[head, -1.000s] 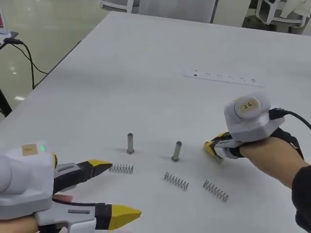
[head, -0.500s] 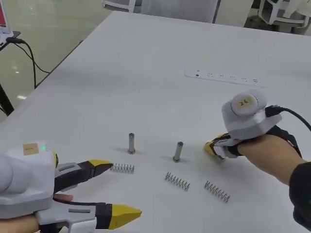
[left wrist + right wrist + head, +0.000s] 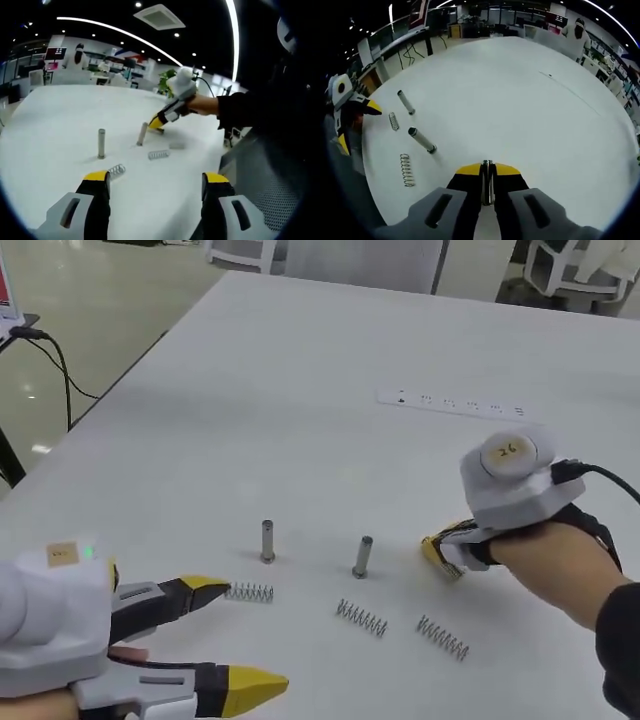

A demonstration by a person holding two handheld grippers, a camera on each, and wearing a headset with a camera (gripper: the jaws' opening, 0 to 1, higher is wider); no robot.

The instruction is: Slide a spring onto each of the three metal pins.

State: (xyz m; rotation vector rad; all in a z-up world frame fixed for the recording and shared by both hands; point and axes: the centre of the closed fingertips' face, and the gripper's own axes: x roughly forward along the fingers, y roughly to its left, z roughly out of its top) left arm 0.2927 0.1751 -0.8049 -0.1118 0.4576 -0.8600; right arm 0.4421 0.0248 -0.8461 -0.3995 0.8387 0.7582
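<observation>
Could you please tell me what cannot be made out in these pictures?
1. Thin metal piece in the shut right gripper, right gripper view: the jaws cover most of it, so I cannot tell whether it is the third pin.
2. Same gripper's tips, head view: hidden behind its housing and the hand.
3. Farthest spring, left gripper view: small, blurred.

It was an open-plan office: a long white table (image 3: 300, 390) with a power strip (image 3: 450, 403), wheeled chairs (image 3: 570, 270) at its far end, a ceiling air vent (image 3: 159, 17) overhead.
</observation>
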